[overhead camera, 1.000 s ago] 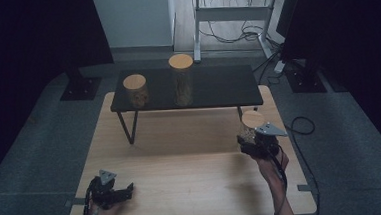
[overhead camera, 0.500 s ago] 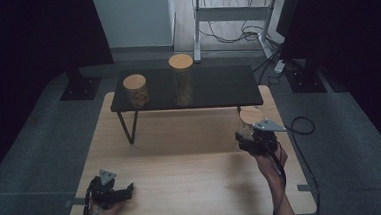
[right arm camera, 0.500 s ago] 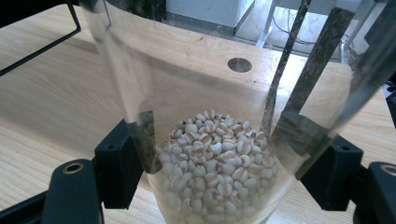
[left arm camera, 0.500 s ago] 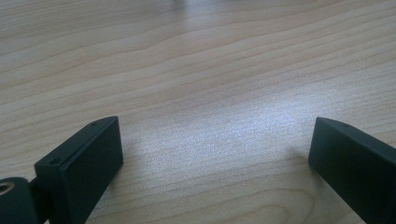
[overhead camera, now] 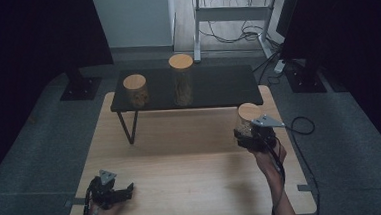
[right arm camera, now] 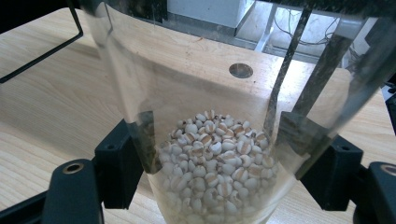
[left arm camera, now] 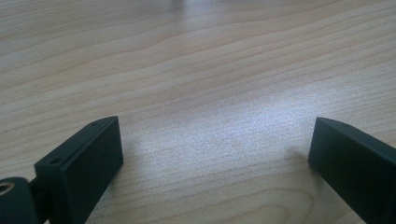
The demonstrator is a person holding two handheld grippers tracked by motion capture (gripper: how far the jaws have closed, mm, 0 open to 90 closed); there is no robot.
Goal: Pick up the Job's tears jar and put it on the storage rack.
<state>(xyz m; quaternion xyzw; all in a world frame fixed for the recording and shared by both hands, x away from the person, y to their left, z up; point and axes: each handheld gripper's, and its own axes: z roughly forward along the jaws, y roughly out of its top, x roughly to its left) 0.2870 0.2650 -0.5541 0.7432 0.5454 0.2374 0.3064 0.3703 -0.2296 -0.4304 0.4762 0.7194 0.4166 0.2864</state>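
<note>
My right gripper (overhead camera: 249,135) is shut on a clear glass jar (overhead camera: 243,122) with a round wooden lid, at the right side of the wooden table (overhead camera: 193,187). In the right gripper view the jar (right arm camera: 205,93) stands between the two black pads (right arm camera: 119,163), with pale round grains (right arm camera: 215,163) in its lower part. My left gripper (overhead camera: 123,191) rests near the table's front left corner. In the left gripper view my left gripper (left arm camera: 215,158) is open, with bare wood between its jaws.
A low black shelf (overhead camera: 222,85) on thin metal legs stands across the far half of the table. On it are a short lidded jar (overhead camera: 136,91) and a taller lidded jar (overhead camera: 182,80). A cable (overhead camera: 300,126) loops off the table's right edge.
My right gripper has shifted slightly away from the front edge with the jar still in it. The left gripper has stayed where it was.
</note>
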